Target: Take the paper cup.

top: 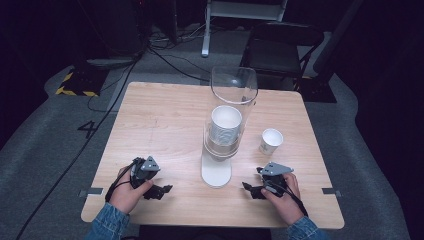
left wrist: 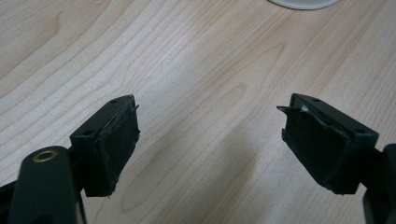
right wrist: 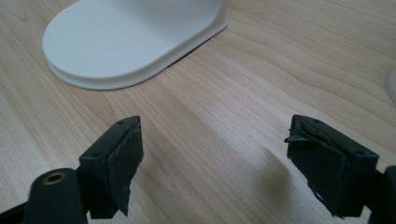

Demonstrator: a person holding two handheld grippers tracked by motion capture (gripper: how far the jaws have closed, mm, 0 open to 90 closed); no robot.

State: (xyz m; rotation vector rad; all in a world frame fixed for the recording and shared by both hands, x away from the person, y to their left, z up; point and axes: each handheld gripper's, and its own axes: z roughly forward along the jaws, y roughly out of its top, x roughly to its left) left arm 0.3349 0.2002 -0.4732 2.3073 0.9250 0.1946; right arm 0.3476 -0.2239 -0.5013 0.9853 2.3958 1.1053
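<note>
A cup dispenser stands mid-table: a clear tube (top: 233, 92) over a stack of white paper cups (top: 225, 125) on a white oval base (top: 216, 172). A single paper cup (top: 271, 140) stands upright to its right. My left gripper (top: 162, 190) rests near the front left of the table, pointing toward the base. In its own view the left gripper (left wrist: 210, 126) is open over bare wood. My right gripper (top: 250, 189) lies at the front right, pointing left. The right gripper (right wrist: 215, 144) is open with nothing between its pads, and the base (right wrist: 130, 42) lies just ahead.
The wooden table (top: 165, 120) has bare room on its left half. A sliver of the white base (left wrist: 303, 3) shows at the top of the left gripper view. Behind the table a dark folding chair (top: 280, 47) stands, and cables (top: 165, 55) run over the grey floor.
</note>
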